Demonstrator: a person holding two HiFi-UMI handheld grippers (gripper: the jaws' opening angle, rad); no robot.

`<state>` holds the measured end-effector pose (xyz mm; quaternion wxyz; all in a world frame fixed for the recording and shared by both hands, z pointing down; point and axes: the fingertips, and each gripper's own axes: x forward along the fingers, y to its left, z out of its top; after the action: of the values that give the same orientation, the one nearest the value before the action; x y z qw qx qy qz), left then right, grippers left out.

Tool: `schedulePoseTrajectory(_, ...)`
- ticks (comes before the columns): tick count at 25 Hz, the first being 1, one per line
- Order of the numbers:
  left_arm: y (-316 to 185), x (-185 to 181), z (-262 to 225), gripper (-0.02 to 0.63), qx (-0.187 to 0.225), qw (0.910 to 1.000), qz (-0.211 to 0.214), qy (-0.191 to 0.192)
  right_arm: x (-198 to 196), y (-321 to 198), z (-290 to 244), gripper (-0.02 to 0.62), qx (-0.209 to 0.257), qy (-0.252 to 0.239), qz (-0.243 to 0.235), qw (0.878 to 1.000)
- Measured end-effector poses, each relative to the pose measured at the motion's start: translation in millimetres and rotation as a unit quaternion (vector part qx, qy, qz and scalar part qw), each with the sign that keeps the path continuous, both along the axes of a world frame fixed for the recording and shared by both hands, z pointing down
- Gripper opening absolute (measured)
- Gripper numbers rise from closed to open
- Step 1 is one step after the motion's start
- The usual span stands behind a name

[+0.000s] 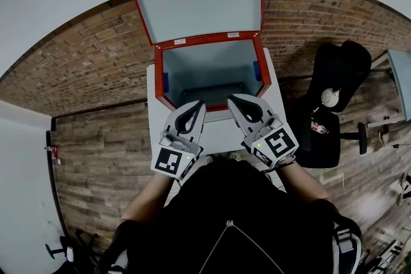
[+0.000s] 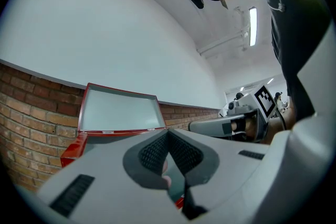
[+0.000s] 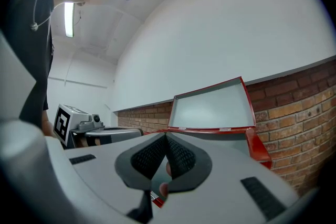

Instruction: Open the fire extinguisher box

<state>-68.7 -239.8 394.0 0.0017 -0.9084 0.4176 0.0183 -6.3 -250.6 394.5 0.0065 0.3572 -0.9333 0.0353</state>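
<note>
The red fire extinguisher box (image 1: 158, 77) stands open on a white stand against the brick wall. Its lid (image 1: 200, 6) is swung up and back, showing its grey inner face, and the box's grey inside is visible. My left gripper (image 1: 200, 104) is shut and empty, with its tips at the box's front rim. My right gripper (image 1: 232, 99) is beside it, also shut and empty. In the left gripper view the raised lid (image 2: 119, 110) shows beyond the closed left gripper (image 2: 168, 132), with the right gripper (image 2: 231, 123) alongside. The right gripper view shows the lid (image 3: 212, 107) past the closed right gripper (image 3: 166, 136).
A black office chair (image 1: 337, 74) stands to the right of the box, with a desk edge (image 1: 401, 80) beyond it. The white stand (image 1: 151, 112) reaches towards me under the grippers. Brick wall (image 1: 90, 54) runs behind the box, and wood floor lies on both sides.
</note>
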Motion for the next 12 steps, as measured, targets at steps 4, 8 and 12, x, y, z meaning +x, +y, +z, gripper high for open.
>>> schedulePoseTrajectory(4,-1.5,0.4,0.7,0.049,-0.001,1.0000,0.001,-0.001,1.8,-2.7,3.1,0.020,-0.005,0.004,0.005,1.000)
schedulePoseTrajectory(8,-2.3,2.2,1.0,0.049,-0.001,1.0000,0.004,-0.004,3.6,-5.1,5.6,0.020,-0.002,0.007,0.007,1.000)
schedulePoseTrajectory(12,-2.9,2.9,1.3,0.049,0.001,1.0000,0.006,-0.004,3.3,-7.2,7.4,0.020,0.003,0.006,0.007,1.000)
